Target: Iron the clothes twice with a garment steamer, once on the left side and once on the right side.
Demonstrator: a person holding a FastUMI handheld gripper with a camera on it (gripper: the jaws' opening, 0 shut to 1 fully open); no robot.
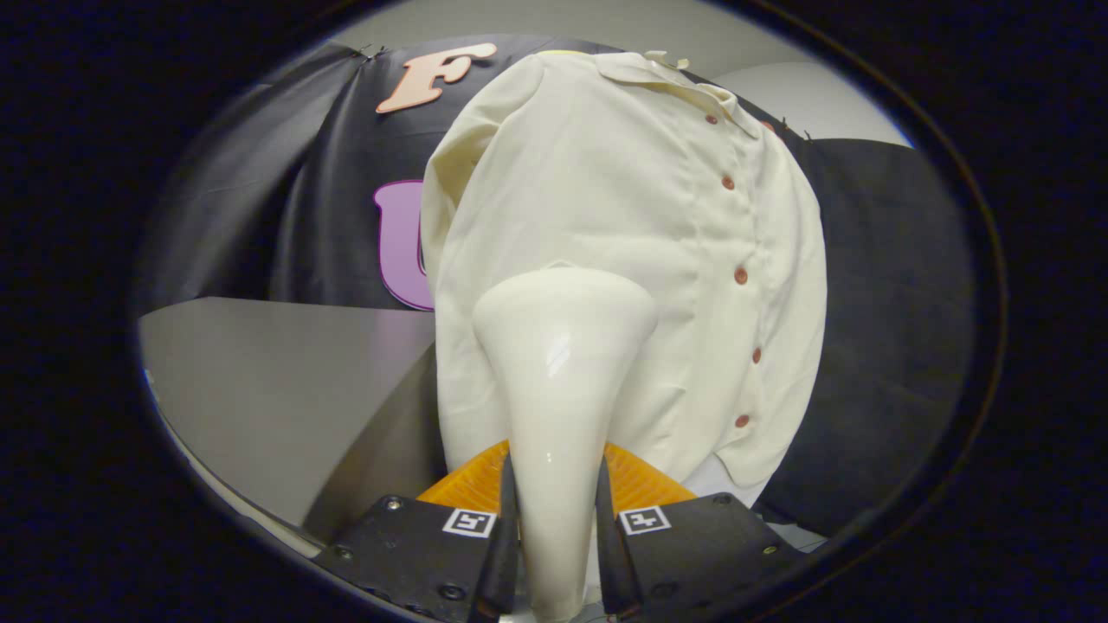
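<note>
**Garment steamer held against the shirt, low on one side**

Garment steamer (561,381) sits between the two fingers of the tool (557,528), and both fingers press on its narrow handle, so the tool is closed around it and holds it firmly. The wide cream head of the steamer points forward, toward 12 o'clock, and it covers the lower middle of the shirt (623,225). I cannot tell if the head touches the cloth or is only just before it.

The shirt hangs upright beyond the fingers, before the black wall. Its row of brown buttons (740,275) runs down at about 1 o'clock from the steamer head. A grey tabletop (286,381) lies at about 10 o'clock from the tool.

My judgement: the ironing is in hand, and the head works on the panel beside the button row, not on the buttons. The next move needs a steady stroke along this panel with the head flat to the cloth, and then a shift across the buttons to the other panel.
</note>
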